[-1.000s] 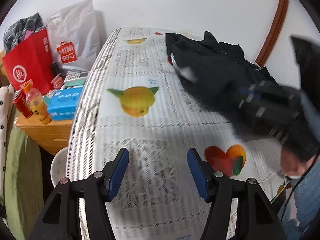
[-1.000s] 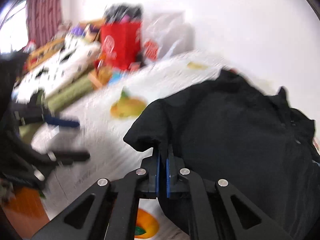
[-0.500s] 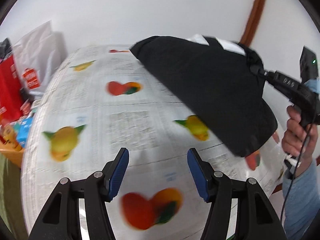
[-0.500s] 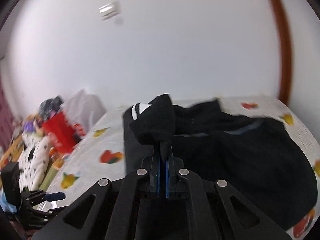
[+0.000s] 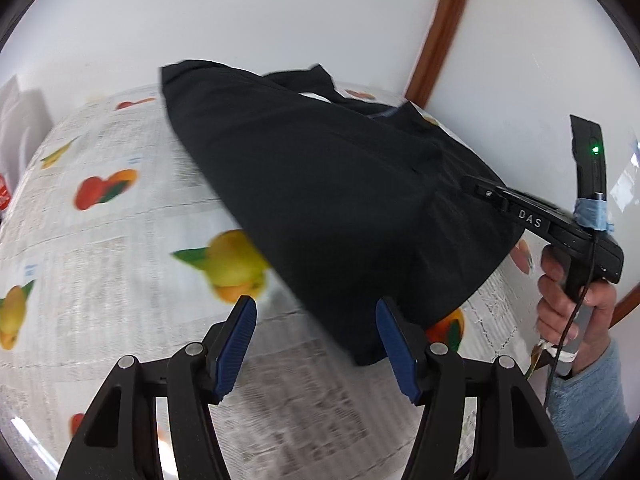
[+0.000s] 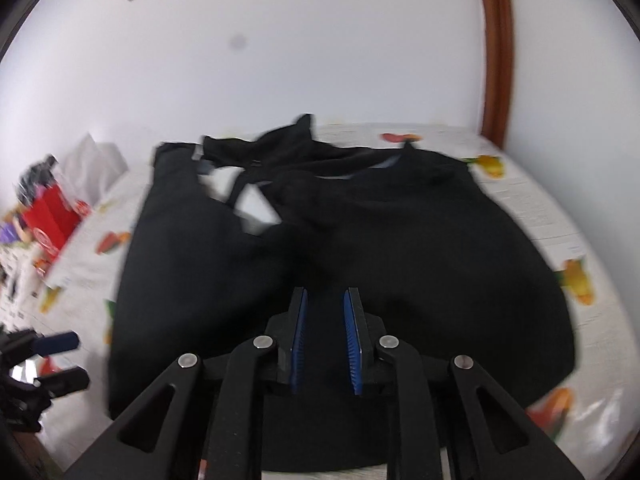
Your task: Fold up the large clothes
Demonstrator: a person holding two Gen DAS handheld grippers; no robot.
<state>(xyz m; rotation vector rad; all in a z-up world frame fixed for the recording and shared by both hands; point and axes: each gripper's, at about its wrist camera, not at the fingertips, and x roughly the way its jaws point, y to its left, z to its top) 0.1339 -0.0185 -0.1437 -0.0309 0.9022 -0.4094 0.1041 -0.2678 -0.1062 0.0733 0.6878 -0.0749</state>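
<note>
Tilting downward, the right tongs (image 6: pixel 325 336) are opening over the black garment (image 6: pixel 400 264); left tongs (image 5: pixel 316 340) spread, empty.

Two wrist views, shared garment (image 5: pixel 340 200)

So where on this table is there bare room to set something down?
Bare tablecloth lies left of the black garment, ahead of the left gripper. The right side is crowded: cloth lies under the opening right gripper.

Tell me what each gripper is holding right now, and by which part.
Nothing. The left gripper is open over the tablecloth. The right gripper is opening above the black garment, pads apart.
</note>
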